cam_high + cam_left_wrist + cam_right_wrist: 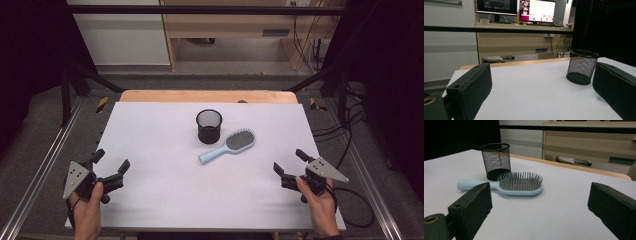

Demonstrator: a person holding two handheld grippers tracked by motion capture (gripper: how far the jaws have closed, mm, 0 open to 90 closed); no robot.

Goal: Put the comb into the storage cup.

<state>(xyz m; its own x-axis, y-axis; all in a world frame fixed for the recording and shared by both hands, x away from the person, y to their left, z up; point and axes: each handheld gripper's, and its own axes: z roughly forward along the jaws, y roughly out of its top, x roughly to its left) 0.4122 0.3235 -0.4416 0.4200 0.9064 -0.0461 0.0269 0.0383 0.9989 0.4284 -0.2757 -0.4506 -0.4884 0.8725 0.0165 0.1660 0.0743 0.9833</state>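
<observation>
A: Centre of the white tabletop (165,200), high view: pale blue hairbrush (227,146), lying flat, bristles up, handle toward the near left, head toward the far right.

B: Just behind the handle end: black mesh cup (209,126), upright, mouth open. Very close to the hairbrush; contact not clear.

A: Near left corner: left gripper (109,164), held in the left hand (87,210), fingers wide apart, nothing between them. Well apart from cup and hairbrush.

B: Near right corner: right gripper (289,161), held in the right hand (320,207), fingers likewise spread, empty. Nearer to the hairbrush than the left gripper, yet clear of it.

A: Left gripper view: mesh cup (582,66) seen between the two black fingers (471,87), toward the right one; bare tabletop (534,95) in the gap. Sliver of pale blue at the right finger's edge.

B: Right gripper view: hairbrush (520,184) ahead and left of the gap, handle running left behind the left finger (471,207); mesh cup (496,161) standing behind it. White tabletop (549,220) between the fingers.

A: Background, beyond the far tabletop edge: wooden desk (235,30), dangling cables (307,45); monitors (516,10) on the desk in the left gripper view.
</observation>
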